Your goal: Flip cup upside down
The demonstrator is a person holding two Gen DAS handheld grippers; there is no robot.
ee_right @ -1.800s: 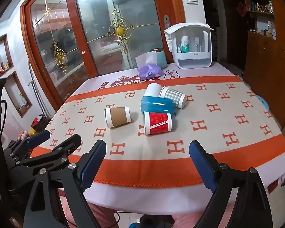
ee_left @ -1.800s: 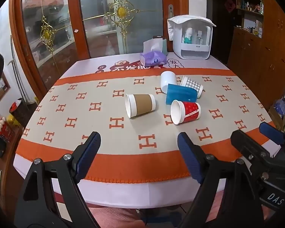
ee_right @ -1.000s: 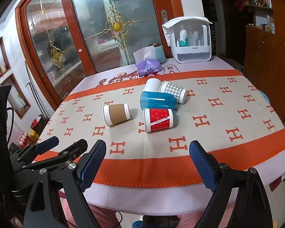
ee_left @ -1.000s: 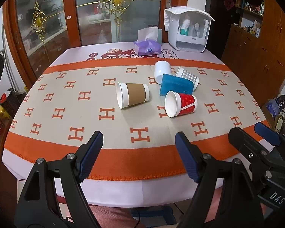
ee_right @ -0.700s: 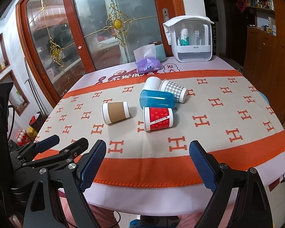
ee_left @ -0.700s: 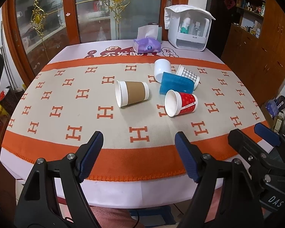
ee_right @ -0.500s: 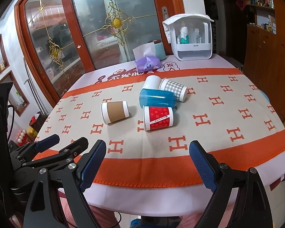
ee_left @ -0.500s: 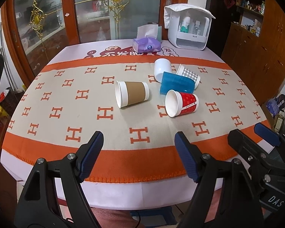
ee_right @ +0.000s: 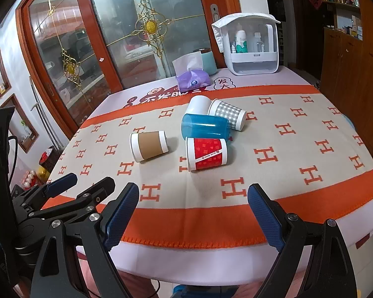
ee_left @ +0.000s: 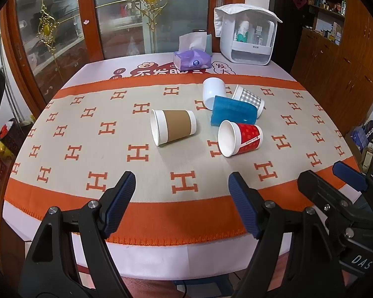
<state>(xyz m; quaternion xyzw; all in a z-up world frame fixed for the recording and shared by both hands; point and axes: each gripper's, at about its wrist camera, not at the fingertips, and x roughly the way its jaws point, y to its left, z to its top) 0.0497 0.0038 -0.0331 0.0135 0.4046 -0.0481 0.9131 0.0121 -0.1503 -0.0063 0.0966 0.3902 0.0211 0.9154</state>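
Several cups lie on their sides on the table. A brown-sleeved paper cup (ee_left: 172,130) (ee_right: 149,145) lies alone at the left. A red paper cup (ee_left: 240,137) (ee_right: 206,153), a blue plastic cup (ee_left: 232,114) (ee_right: 205,127), a white cup (ee_left: 212,90) (ee_right: 197,104) and a grey checked cup (ee_left: 248,98) (ee_right: 227,114) cluster together. My left gripper (ee_left: 181,198) is open and empty above the table's near edge. My right gripper (ee_right: 192,211) is open and empty, also near that edge, well short of the cups.
An orange and beige cloth (ee_left: 112,129) covers the table. A purple tissue pack (ee_left: 191,59) and a white storage box (ee_left: 246,39) stand at the far edge. Glass doors stand behind, wooden cabinets to the right.
Both grippers have drifted slightly while staying open. The left view has shifted a little toward the table. The cups have not moved.
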